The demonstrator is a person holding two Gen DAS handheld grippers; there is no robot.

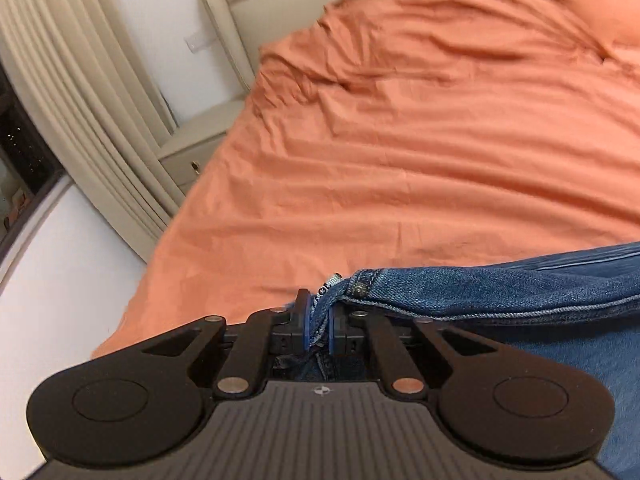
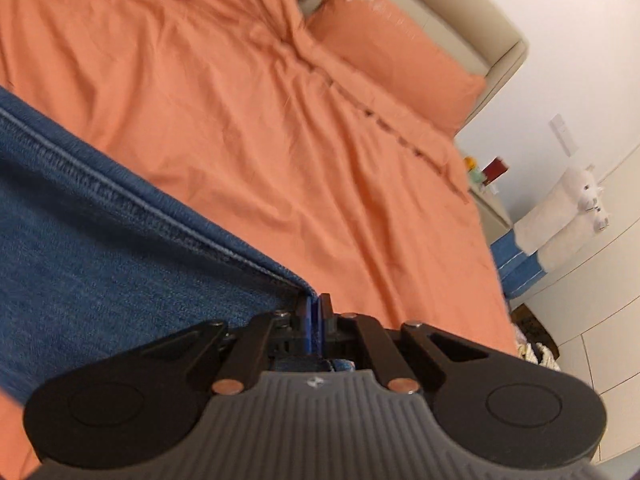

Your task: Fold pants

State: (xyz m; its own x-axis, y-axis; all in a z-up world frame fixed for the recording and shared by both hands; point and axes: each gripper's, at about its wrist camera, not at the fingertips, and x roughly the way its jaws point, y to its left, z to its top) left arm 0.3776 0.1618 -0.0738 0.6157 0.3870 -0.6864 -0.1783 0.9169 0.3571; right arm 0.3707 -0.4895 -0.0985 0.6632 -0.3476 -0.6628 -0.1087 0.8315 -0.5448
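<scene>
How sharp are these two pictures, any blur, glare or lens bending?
Left wrist view: the orange bedsheet is motion-smeared, while the blue denim jeans at the left tool stay crisp; the cream curtain bows with fisheye distortion. Right wrist view: glare streaks the orange pillow, and the denim seam beside the right tool is smeared.

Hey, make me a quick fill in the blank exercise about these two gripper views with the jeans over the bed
1. Both grippers are shut on the blue denim ____.
2. The left gripper pinches the jeans beside a metal ____.
3. The right gripper clamps a corner of the denim above the ____ bedsheet.
4. An orange ____ lies against the headboard.

Missing words: jeans; button; orange; pillow
</scene>
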